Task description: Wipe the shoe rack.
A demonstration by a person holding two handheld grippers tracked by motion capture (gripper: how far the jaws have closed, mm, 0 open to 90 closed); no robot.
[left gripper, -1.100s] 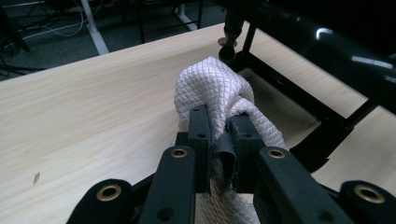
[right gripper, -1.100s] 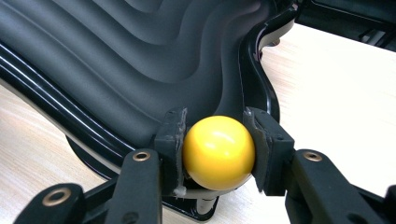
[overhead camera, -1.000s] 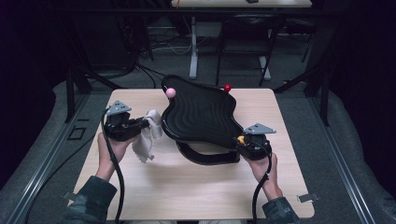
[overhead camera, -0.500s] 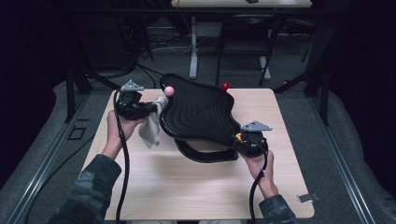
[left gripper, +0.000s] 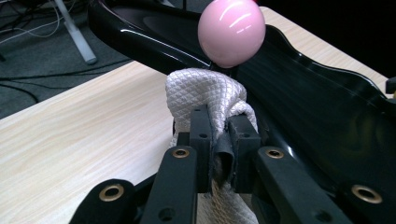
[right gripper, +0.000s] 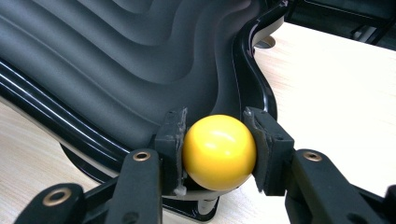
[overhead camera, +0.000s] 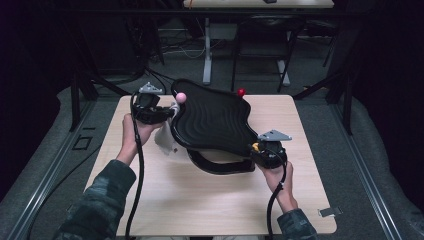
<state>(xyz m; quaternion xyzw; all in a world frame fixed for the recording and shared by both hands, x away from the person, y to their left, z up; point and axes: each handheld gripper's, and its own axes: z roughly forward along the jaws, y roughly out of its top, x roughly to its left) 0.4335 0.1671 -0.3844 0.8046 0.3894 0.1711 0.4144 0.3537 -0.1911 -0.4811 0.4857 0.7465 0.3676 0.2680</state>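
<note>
floor (overhead camera: pixel 320 120): grey carpet past the claws | wooden table (overhead camera: pixel 210 205): light, under them | second desk's legs (overhead camera: pixel 207 55): beyond | cables (overhead camera: pixel 185 47): on floor | surroundings: dark

- The high view is dim: the table (overhead camera: pixel 210 200) is evenly lit from above, while the left and right sides of the frame fall into near black.
- Soft shadow lies under the black tray (overhead camera: pixel 212 120) at the centre.
- That view is slightly soft and grainy.
- In the left gripper view, the pink ball (left gripper: pixel 231 30) at the top shows small white glare spots.
- In the right gripper view, the yellow ball (right gripper: pixel 219 151) carries pale highlights; the lower corners blur.
</note>
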